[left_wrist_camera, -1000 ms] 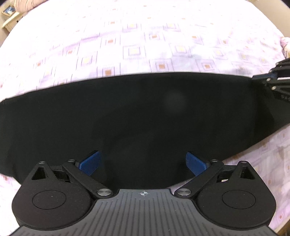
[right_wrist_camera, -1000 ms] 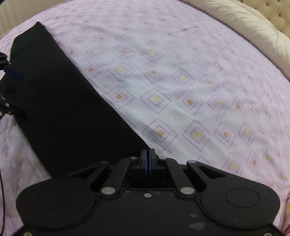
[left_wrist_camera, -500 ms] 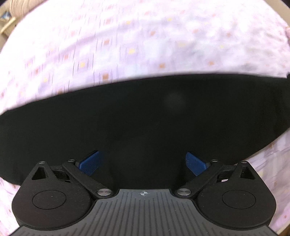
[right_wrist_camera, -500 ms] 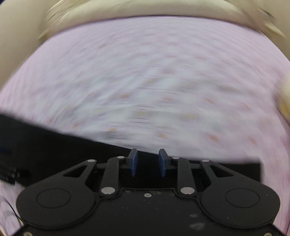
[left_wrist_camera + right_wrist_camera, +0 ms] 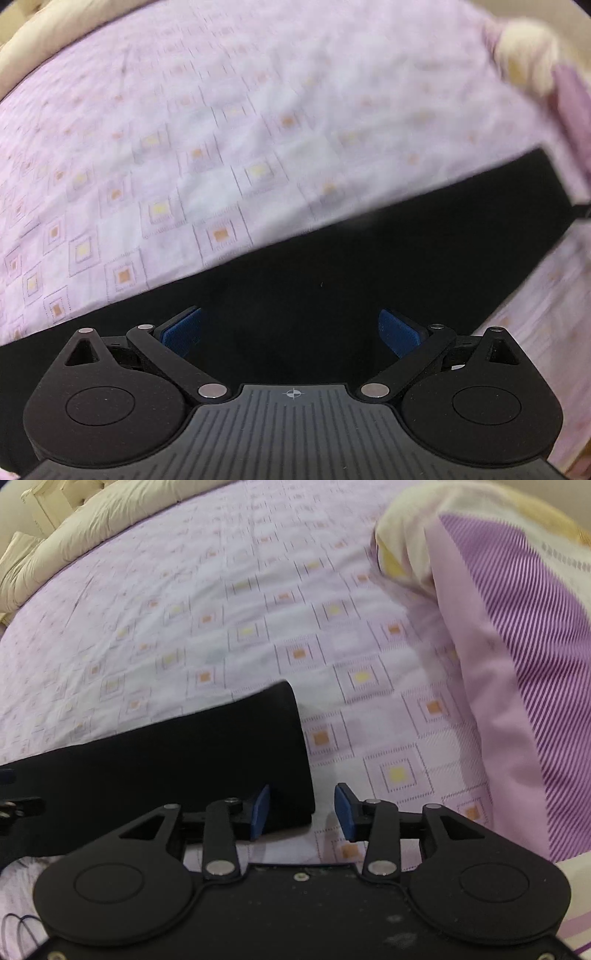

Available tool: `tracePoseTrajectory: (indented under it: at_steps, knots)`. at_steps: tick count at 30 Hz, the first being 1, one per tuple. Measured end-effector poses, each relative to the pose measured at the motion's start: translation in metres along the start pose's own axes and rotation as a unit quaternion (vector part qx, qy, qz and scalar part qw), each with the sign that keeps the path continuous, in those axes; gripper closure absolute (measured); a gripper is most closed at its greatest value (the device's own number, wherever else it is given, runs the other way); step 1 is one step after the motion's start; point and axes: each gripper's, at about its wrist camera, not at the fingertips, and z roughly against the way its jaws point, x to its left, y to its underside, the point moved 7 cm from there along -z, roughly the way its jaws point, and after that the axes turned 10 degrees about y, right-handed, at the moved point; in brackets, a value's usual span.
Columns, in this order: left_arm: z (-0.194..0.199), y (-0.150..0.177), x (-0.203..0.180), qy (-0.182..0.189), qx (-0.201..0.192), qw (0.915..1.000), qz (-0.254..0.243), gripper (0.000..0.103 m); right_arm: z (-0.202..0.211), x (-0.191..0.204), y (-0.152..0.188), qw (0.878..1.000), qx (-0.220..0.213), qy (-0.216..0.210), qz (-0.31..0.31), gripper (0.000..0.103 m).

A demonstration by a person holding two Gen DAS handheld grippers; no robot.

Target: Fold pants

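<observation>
Black pants point(image 5: 177, 760) are laid flat in a narrow strip on the patterned bedsheet point(image 5: 258, 627), judged partly folded, while left gripper point(image 5: 291, 328) and right gripper point(image 5: 302, 814) are held open, gripping nothing.

both grippers, left gripper point(image 5: 290, 330) and right gripper point(image 5: 302, 812), are matte black with silver screws and blue fingers point(image 5: 260, 811).

The black pants point(image 5: 332, 280) run out of the left wrist view at its left edge and pass under the left claw point(image 5: 291, 332), so their near edge is hidden there. Motion blur smears the bed sheet point(image 5: 369, 110) and a pale bundle point(image 5: 528, 55) at upper right. In the right wrist view, the striped pillow point(image 5: 517, 646) is cut off at the right edge.
</observation>
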Motion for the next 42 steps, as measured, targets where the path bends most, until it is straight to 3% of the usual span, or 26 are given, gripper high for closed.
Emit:
tracePoseTrajectory:
  at_steps: [2, 3, 5, 6, 14, 19, 22, 23, 24, 27, 32, 34, 36, 38, 42]
  knots:
    - [-0.003, 0.002, 0.010, -0.030, 0.035, 0.9989, -0.008, 0.001, -0.006, -0.003, 0.000, 1.000, 0.008, -0.017, -0.006, 0.060]
    - [-0.006, 0.010, 0.018, -0.029, 0.041, 0.9987, 0.003, 0.000, -0.010, -0.004, -0.001, 1.000, 0.013, -0.024, -0.007, 0.059]
    - [-0.003, 0.021, 0.037, -0.003, 0.034, 0.9972, 0.067, 0.000, -0.024, -0.005, -0.007, 0.999, 0.021, -0.035, -0.007, 0.059]
    - [0.000, 0.026, 0.046, -0.008, 0.034, 0.9960, 0.082, 0.000, -0.026, -0.004, -0.008, 0.999, 0.024, -0.042, -0.004, 0.058]
    - [0.006, 0.037, 0.062, -0.024, 0.045, 0.9946, 0.090, 0.000, -0.050, 0.012, -0.015, 0.996, 0.033, -0.083, 0.021, 0.043]
    - [0.005, 0.035, 0.062, -0.023, 0.046, 0.9944, 0.093, 0.000, -0.052, 0.007, -0.019, 0.993, 0.037, -0.116, -0.004, 0.043]
    - [0.007, 0.035, 0.062, -0.021, 0.045, 0.9945, 0.092, 0.000, -0.055, -0.004, -0.021, 0.990, 0.040, -0.128, -0.033, 0.065]
    - [0.005, 0.033, 0.063, -0.019, 0.045, 0.9946, 0.091, 0.000, -0.056, -0.008, -0.021, 0.991, 0.041, -0.122, -0.042, 0.082]
    - [0.002, 0.032, 0.062, -0.018, 0.045, 0.9948, 0.089, 0.000, -0.055, -0.013, -0.019, 0.990, 0.042, -0.123, -0.054, 0.089]
    - [-0.001, 0.031, 0.061, -0.020, 0.047, 0.9952, 0.083, 0.000, -0.052, -0.019, -0.018, 0.981, 0.048, -0.156, -0.101, 0.093]
    - [0.007, 0.027, 0.059, -0.030, 0.047, 0.9956, 0.076, 0.002, -0.032, -0.011, -0.023, 0.982, 0.023, -0.157, -0.100, 0.094]
    - [0.021, 0.018, 0.050, -0.040, 0.023, 0.9972, 0.059, 0.002, -0.019, -0.006, -0.027, 0.984, 0.012, -0.154, -0.094, 0.094]
    - [0.027, 0.009, 0.035, -0.017, 0.004, 0.9989, 0.043, 0.002, -0.008, -0.001, -0.031, 0.985, 0.002, -0.152, -0.088, 0.094]
    - [0.025, 0.001, 0.019, -0.005, -0.004, 0.9999, 0.016, 0.002, 0.001, 0.005, -0.033, 0.986, -0.005, -0.146, -0.081, 0.094]
    - [0.002, -0.011, 0.005, -0.015, 0.003, 0.9997, -0.020, 0.002, 0.019, 0.014, -0.035, 0.989, -0.016, -0.134, -0.066, 0.094]
